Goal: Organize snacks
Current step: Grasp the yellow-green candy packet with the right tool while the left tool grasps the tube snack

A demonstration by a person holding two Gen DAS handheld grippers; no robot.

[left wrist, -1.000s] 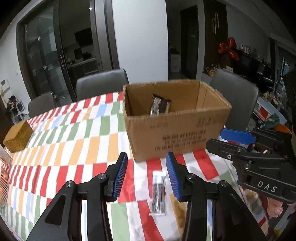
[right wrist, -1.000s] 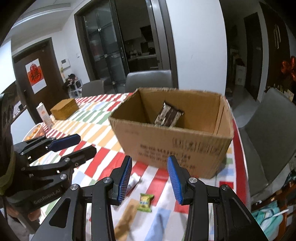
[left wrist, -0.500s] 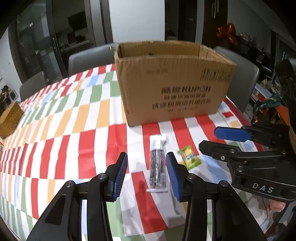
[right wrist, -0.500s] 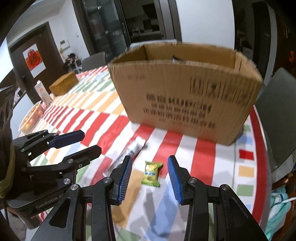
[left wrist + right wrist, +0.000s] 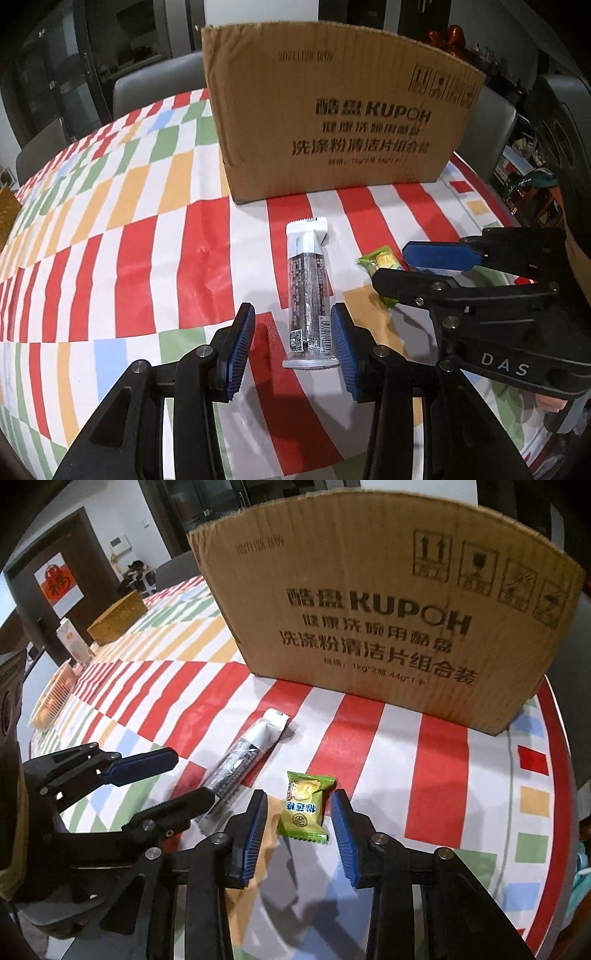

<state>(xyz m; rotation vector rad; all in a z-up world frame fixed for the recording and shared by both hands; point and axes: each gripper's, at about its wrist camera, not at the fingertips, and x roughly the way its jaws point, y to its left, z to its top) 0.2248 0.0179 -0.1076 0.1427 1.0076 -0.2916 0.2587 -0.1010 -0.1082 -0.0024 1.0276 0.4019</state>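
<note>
Both tongs are apart, the left tongs [image 5: 291, 341] around the long bar [image 5: 308, 295] and the right tongs [image 5: 298, 821] closing around the green candy [image 5: 304, 806], so the flat, slippery wrappers might slide away on the surface [image 5: 147, 258].

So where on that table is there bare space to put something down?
The striped tablecloth left of the cardboard box and the long wrapper lies bare. It is crowded by the green candy, where the left gripper and right gripper meet.

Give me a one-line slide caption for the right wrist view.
Right gripper closing around green candy packet before cardboard box.
</note>
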